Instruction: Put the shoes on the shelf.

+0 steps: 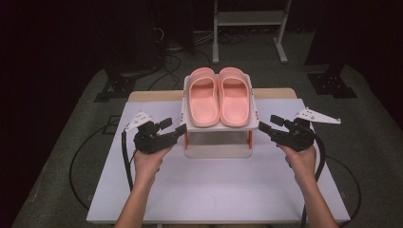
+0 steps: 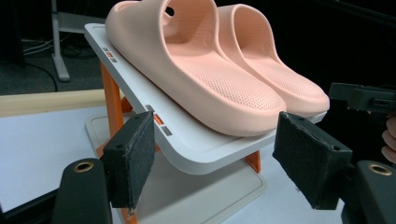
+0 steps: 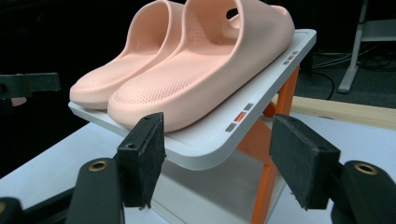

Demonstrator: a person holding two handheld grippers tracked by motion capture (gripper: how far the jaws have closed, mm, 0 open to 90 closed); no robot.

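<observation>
Here right gripper view adds shelf's (image 3: 205, 144) orange leg (image 3: 266, 186) w/ slippers (image 3: 187, 79).

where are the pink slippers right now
The pink slippers sit side by side on the top shelf of the small white rack at the table's far middle in the high view, between the left gripper and the right gripper.

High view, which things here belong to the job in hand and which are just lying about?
In the job:
- pink slippers
- white two-tier rack
- left gripper, open
- right gripper, open

Lying about:
- white table
- metal stand behind
- floor cables
</observation>
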